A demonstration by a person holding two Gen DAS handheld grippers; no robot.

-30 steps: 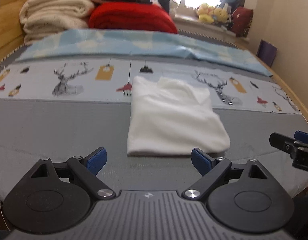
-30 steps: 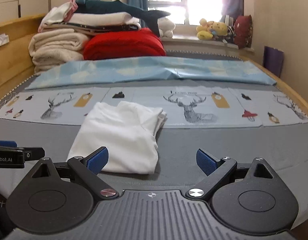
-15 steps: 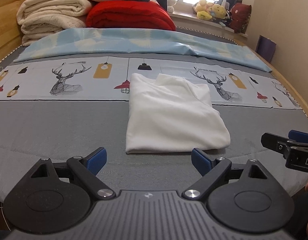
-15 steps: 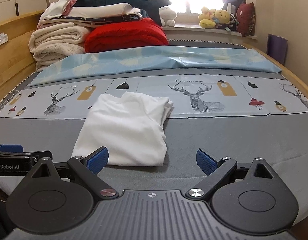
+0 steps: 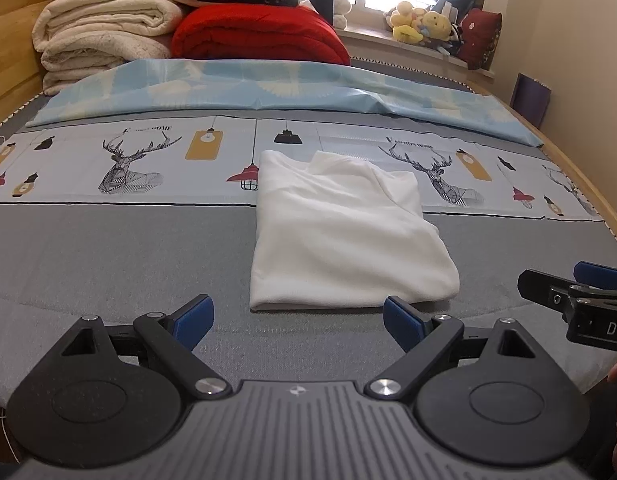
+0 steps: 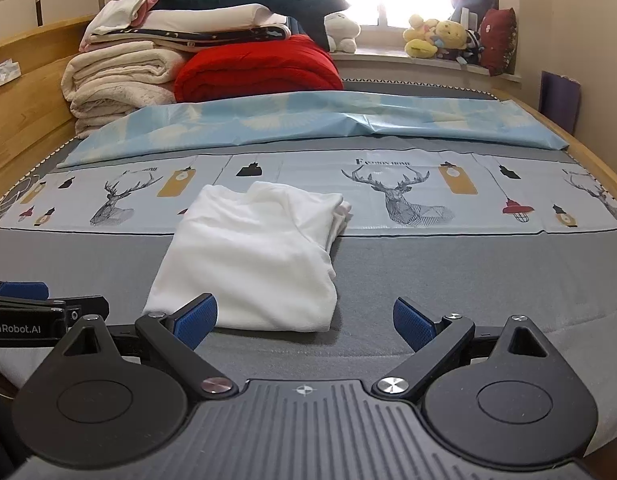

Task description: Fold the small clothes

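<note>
Here on the bed, the folded white cotton garment lies flat and squared off, its near half on the grey mattress cover and its far edge over the pale printed strip with deer heads and lamps. A looser fold of the white cloth sits on top along the far side.

The left claw hangs just short of the garment's near edge, blue pads spread wide, nothing between them, not touching the cloth. In the right wrist view it pokes in low at the left, beside the garment's near left corner.

The right claw is spread just as wide and holds nothing. Its left blue pad overlaps the garment's near hem in the view; whether it touches, I cannot tell. The right pad sits over bare grey cover. From the left wrist camera that claw appears at the right edge, off the garment's near right corner.

Further up the bed, a light blue patterned sheet lies across, and behind it a rolled red blanket sits beside a stack of cream folded blankets. Yellow plush toys line the bright window sill.
</note>
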